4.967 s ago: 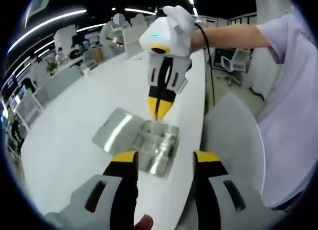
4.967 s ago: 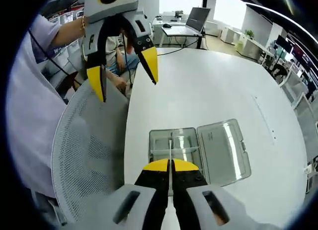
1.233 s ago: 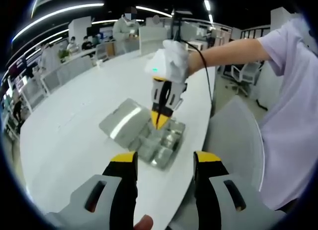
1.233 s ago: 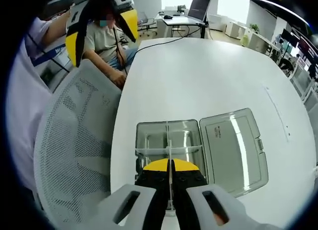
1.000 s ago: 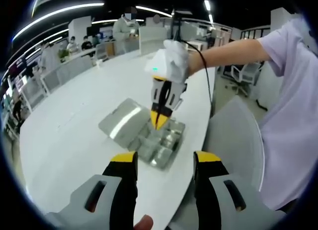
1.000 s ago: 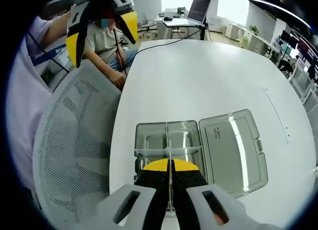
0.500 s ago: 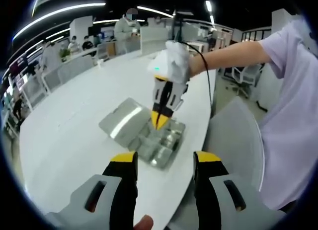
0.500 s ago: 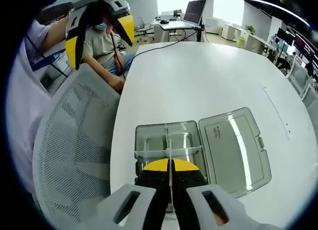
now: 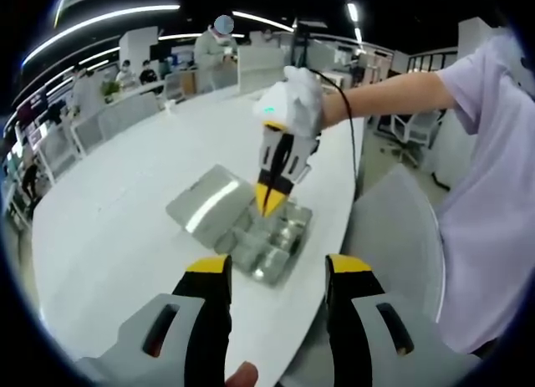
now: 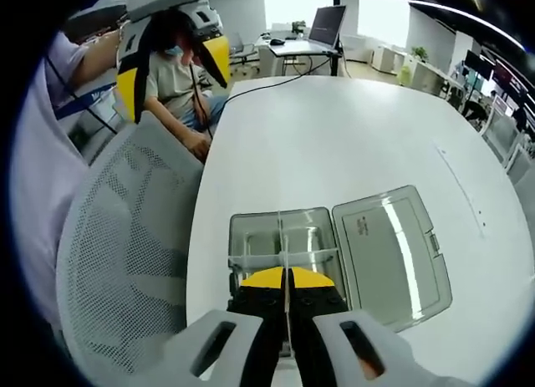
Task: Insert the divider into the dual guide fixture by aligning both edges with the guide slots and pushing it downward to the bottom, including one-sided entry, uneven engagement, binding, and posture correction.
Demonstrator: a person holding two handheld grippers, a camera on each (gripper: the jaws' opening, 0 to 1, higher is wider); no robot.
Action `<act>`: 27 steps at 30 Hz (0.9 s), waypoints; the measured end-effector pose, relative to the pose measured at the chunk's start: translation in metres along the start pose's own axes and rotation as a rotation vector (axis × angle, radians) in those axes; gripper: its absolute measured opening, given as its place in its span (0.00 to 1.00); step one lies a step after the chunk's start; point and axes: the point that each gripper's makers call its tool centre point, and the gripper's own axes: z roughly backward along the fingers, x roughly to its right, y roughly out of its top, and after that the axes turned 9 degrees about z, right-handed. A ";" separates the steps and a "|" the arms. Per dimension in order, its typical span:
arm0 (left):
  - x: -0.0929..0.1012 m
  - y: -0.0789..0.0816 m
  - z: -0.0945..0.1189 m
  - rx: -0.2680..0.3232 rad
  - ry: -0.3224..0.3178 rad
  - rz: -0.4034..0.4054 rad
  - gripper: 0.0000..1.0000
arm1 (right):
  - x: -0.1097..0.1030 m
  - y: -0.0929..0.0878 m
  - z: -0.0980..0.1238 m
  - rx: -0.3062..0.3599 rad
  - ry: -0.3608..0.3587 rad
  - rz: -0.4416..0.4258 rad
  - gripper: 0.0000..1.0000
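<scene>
- Divider, a thin clear plastic strip (image 10: 285,262), stands on edge over the clear plastic compartment box (image 10: 251,236), pinched between the closed yellow-tipped jaws of the right gripper (image 10: 286,280).
- Its long axis runs straight ahead from those jaws, crossing a clear cross-partition (image 10: 284,255); seating depth cannot be told.
- The box's open lid (image 10: 389,253) lies flat beside it on the white table (image 10: 351,136).
- The left gripper (image 9: 276,274), wide apart and empty, hangs well back; the right is nearer.

I saw a long white bench (image 10: 351,128) carrying a clear plastic box (image 10: 280,236) at its near edge, the hinged lid (image 10: 389,249) lying open flat on its right.
</scene>
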 end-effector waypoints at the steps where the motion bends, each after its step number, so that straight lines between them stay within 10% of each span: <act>1: 0.000 0.000 0.000 0.002 0.000 0.001 0.43 | -0.001 -0.001 0.000 -0.004 0.002 0.005 0.00; 27: -0.005 -0.004 0.001 0.033 0.000 0.030 0.43 | 0.000 0.000 -0.004 -0.035 0.021 0.022 0.00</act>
